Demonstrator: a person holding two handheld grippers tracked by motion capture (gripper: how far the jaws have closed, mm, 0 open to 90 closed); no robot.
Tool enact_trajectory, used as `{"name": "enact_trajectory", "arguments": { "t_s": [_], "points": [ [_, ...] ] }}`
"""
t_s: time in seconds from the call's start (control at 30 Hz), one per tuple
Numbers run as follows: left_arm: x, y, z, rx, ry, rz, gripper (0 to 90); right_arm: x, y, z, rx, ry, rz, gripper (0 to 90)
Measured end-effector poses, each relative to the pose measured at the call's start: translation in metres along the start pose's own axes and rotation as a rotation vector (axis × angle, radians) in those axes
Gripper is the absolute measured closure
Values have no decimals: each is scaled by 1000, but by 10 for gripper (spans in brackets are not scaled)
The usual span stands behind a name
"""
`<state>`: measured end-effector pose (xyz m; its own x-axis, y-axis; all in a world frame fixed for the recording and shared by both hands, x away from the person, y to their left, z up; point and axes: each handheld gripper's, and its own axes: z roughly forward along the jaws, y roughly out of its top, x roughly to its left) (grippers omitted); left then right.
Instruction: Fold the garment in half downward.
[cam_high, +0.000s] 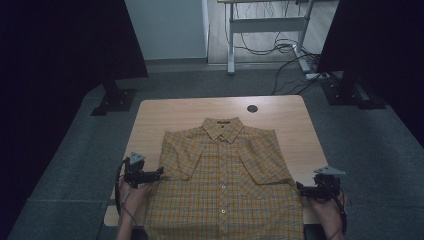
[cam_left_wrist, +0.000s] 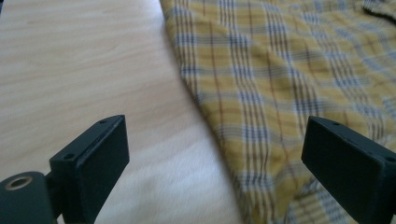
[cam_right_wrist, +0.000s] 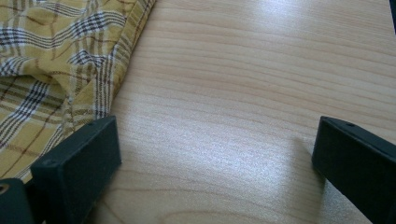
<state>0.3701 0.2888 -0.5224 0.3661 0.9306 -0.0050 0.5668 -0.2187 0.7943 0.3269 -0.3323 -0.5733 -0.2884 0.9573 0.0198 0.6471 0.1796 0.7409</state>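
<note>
Shirt (cam_high: 225, 175) between two wide-open grippers

Left gripper (cam_high: 159, 173), right gripper (cam_high: 300, 186): black blocky jaws with small screw holes, grey three-cornered top plates, trailing black cables, bare forearms.
</note>
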Motion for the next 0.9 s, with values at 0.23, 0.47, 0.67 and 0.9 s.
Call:
{"name": "enact_trajectory", "arguments": {
  "t_s": [0.23, 0.47, 0.67, 0.9],
  "points": [
    [-5, 13, 14, -21, -16, 4, 76, 0, 0, 0, 0, 2, -3, 6],
    [-8, 22, 29, -45, -26, 20, 75, 0, 0, 0, 0, 4, -5, 6],
    [-11, 30, 43, -31, -13, 28, 75, 0, 0, 0, 0, 4, -5, 6],
    [-12, 35, 59, -13, 18, 37, 76, 0, 0, 0, 0, 5, -6, 6]
  ]
}}
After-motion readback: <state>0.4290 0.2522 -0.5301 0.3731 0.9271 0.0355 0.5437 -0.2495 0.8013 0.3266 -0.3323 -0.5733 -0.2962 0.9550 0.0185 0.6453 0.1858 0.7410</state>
